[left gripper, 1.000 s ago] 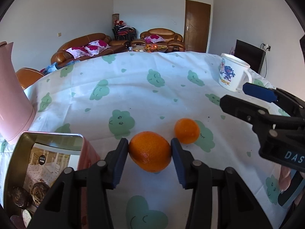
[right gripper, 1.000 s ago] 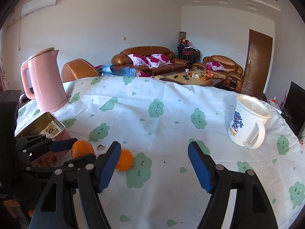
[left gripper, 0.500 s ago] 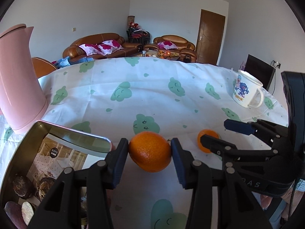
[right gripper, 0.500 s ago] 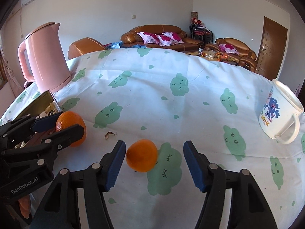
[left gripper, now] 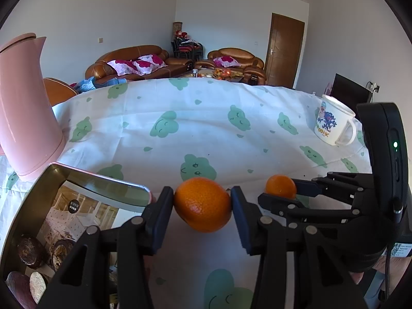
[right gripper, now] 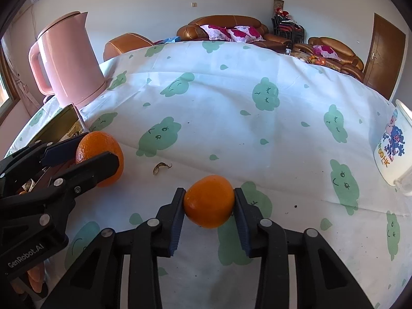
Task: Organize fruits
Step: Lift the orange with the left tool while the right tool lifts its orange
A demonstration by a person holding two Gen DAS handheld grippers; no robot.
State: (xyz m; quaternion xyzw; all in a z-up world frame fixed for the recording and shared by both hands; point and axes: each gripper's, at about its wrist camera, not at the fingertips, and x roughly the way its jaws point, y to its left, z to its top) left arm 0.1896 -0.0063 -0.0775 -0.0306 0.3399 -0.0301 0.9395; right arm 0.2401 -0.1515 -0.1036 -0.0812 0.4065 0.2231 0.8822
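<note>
- The left gripper (left gripper: 203, 206) is clamped on a large orange (left gripper: 203, 204), its two blue pads pressed against the fruit's sides with only that gap between them.
- In the left wrist view this orange sits just below centre, with the open tin (left gripper: 64, 206) at about 8 o'clock from it, close beside the left finger.
- The tin holds a printed card and some dark round pieces in its near corner; what they are cannot be told.
- The right gripper (right gripper: 209, 203) is closing its jaws on a small orange (right gripper: 209, 201); both pads already touch the fruit's sides.
- The small orange rests low on the tablecloth (right gripper: 231, 118), over a green cloud print; whether it is lifted clear of the cloth cannot be told.
- From the right wrist view the large orange lies at 9 o'clock from the small one, well apart, with a small scrap of peel (right gripper: 161, 167) on the cloth between them.
- A pink kettle (right gripper: 69, 59) stands upright at 10 o'clock, behind the tin.
- A white mug (right gripper: 394, 149) with a cartoon print stands at 3 o'clock near the table edge.
- Brown sofas (left gripper: 139, 61) with floral cushions lie beyond the table at 12 o'clock.
</note>
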